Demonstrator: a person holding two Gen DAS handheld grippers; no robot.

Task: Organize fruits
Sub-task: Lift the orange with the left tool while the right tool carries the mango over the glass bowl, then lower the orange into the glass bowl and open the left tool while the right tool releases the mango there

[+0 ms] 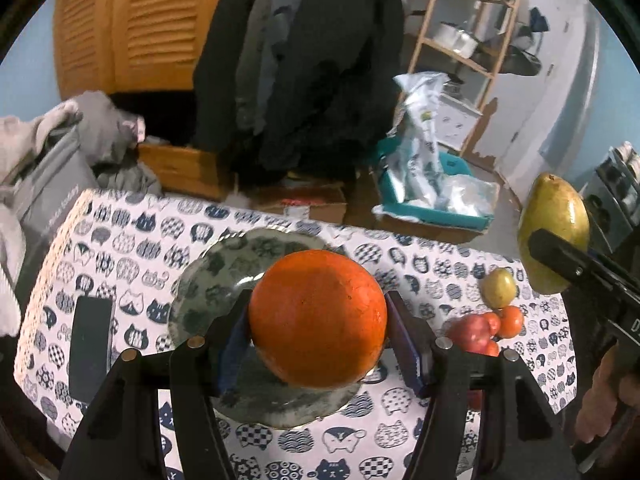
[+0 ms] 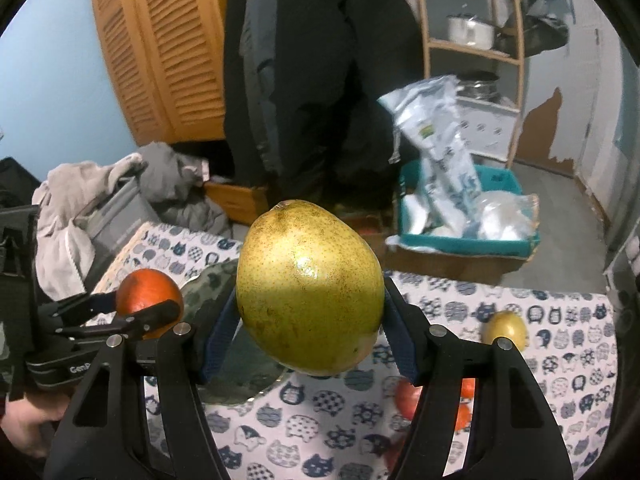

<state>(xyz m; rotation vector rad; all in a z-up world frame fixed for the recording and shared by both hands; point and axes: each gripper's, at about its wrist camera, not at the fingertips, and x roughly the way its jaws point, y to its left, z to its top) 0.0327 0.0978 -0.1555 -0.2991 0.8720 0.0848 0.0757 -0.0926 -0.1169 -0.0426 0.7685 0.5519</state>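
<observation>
Cat-print cloth covers the worktop (image 1: 132, 248), with a green patterned plate (image 1: 224, 276) on it. Left claw (image 1: 316, 336) is partly spread and clamped on an orange (image 1: 318, 318) held above the plate. Right claw (image 2: 308, 320) grips a green pear (image 2: 310, 286) in mid-air. Beside the plate lie a small yellow fruit (image 1: 498, 288) and red fruits (image 1: 480, 332).

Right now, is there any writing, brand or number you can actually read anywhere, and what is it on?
"GenR", cut off by the finger in front: on the left gripper body, in the right wrist view.
"D", cut off at the picture edge: on the right gripper.
Pale lettering on the grey bin: too blurred to read.
Print on the plastic bag: too blurred to read.
</observation>
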